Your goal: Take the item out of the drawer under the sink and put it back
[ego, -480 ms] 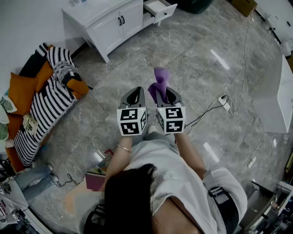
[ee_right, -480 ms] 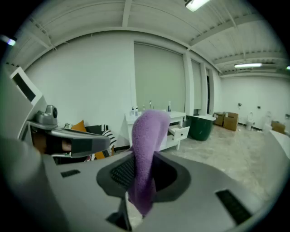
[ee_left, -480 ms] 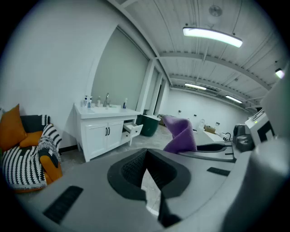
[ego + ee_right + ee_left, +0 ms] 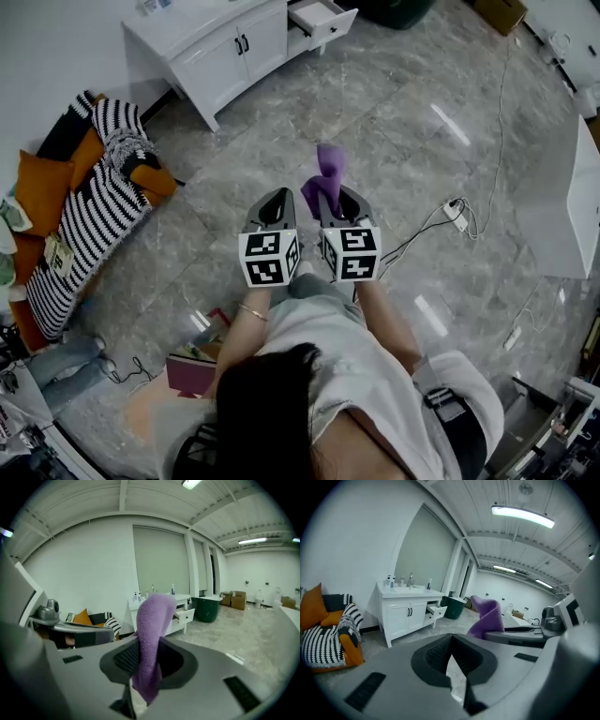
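A grey marble floor (image 4: 281,122) fills most of the head view. A person in a white shirt (image 4: 328,366) stands on it, well back from the furniture. At the far left lies a heap of black-and-white striped and orange cushions (image 4: 89,211). At the top edge stands a white vanity cabinet (image 4: 220,52) with two doors. Its drawer (image 4: 323,19) on the right end is pulled out. The left gripper view shows a dark green bin (image 4: 453,606) just beyond the drawer end of the cabinet. A faucet (image 4: 411,579) and a few small bottles (image 4: 390,581) stand on the cabinet top. A white power strip (image 4: 457,214) with trailing cables lies on the floor to the person's right.

Both tools are held side by side in front of the person, close together and tilted a little downward. The right hand-held gripper (image 4: 337,199) is closed on a purple cloth (image 4: 328,173). The cloth is pinched between its jaws, with a thick fold standing up above the tips and a short end hanging below. The cloth is therefore out of the drawer, in the air over the open floor and well apart from the cabinet. The left hand-held gripper (image 4: 274,200) has its jaws drawn together at the tips. Nothing is between them, and only a thin sliver of floor shows behind the pads.
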A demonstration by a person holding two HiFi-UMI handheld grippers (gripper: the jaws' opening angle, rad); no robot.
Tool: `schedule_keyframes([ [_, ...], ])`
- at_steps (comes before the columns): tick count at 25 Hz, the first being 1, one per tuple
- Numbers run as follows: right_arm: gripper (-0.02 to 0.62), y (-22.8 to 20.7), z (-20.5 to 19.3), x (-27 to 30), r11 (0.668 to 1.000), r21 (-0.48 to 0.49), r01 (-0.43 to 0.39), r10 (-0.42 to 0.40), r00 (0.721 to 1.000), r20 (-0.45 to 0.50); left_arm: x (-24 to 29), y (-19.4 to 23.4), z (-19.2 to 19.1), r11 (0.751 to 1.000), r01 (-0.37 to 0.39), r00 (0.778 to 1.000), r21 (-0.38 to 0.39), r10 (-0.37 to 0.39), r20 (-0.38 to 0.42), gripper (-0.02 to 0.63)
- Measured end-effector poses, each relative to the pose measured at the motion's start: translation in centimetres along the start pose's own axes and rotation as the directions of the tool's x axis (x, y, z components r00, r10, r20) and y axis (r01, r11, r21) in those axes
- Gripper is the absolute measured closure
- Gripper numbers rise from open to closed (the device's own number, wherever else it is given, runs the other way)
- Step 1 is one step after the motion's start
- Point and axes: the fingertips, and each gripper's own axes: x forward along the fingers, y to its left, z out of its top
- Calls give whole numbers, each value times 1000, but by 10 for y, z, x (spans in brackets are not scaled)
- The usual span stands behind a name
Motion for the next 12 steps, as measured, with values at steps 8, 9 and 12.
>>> schedule_keyframes([
  [8,502,-15,-3,0,1000,0,-12,12,1000,-7,14,-11,1,1000,4,1000,-13,-4,-1,603],
  [9,502,-17,-4,1,1000,3,-12,12,1000,-9,15,-11,2,1000,3,1000,-11,-3,-1,603],
  [12,502,-22,-6,3,1000,12,-6,6,1000,-11,20,-10,4,1000,5,1000,-3,-5,-1,603],
])
